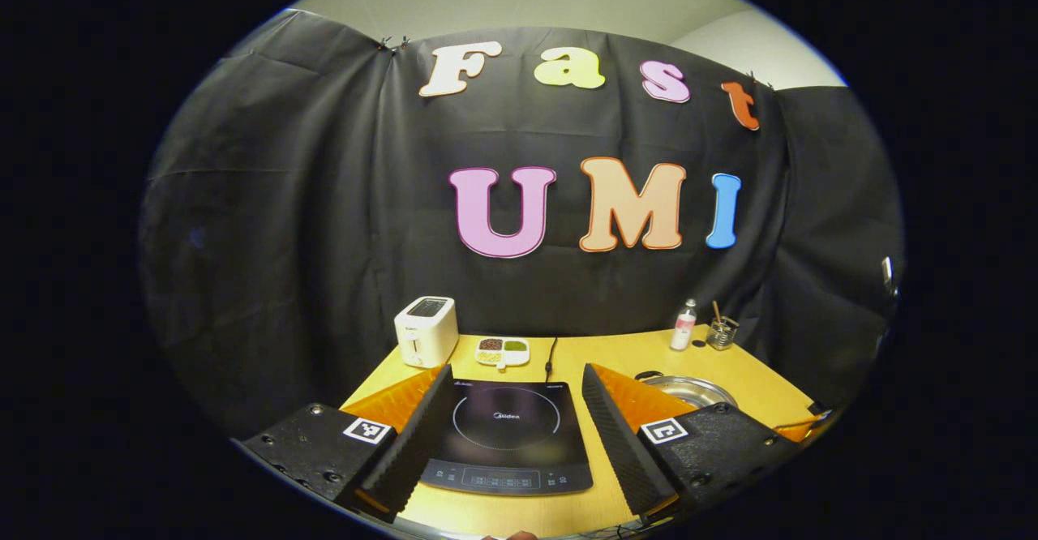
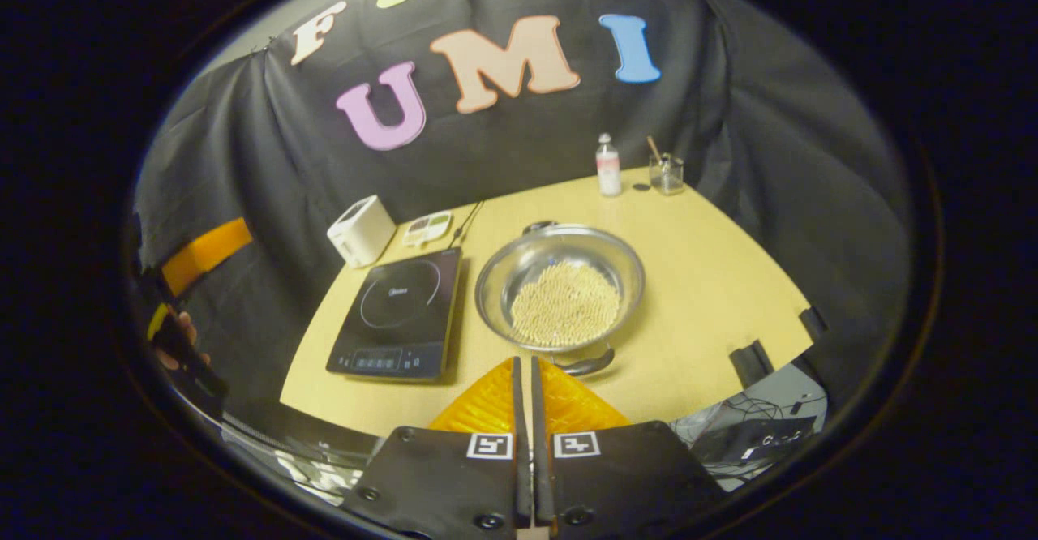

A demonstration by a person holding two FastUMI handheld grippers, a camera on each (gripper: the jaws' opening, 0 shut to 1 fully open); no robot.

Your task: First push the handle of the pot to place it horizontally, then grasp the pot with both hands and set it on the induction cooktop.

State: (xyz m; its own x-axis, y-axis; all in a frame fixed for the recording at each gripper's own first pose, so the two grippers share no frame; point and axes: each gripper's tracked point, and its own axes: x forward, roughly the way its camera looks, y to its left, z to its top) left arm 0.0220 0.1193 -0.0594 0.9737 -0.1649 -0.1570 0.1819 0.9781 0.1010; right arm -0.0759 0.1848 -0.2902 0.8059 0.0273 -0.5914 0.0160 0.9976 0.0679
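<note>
Table (image 2: 697, 280) being occupied by pot (image 2: 559, 285), off cooktop (image 2: 397, 313); handle (image 2: 585, 362) unpushed. Left tool (image 1: 515, 422) being held open, right tool (image 2: 525, 378) closed, empty.

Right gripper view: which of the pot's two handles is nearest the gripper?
The dark curved handle on the near rim of the round steel pot of pale beans, just ahead of the shut right gripper; the other handle sits on the far rim.

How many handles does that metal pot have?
2. The pot has one handle on its near side, just beyond the right gripper, and another handle on its far rim.
</note>
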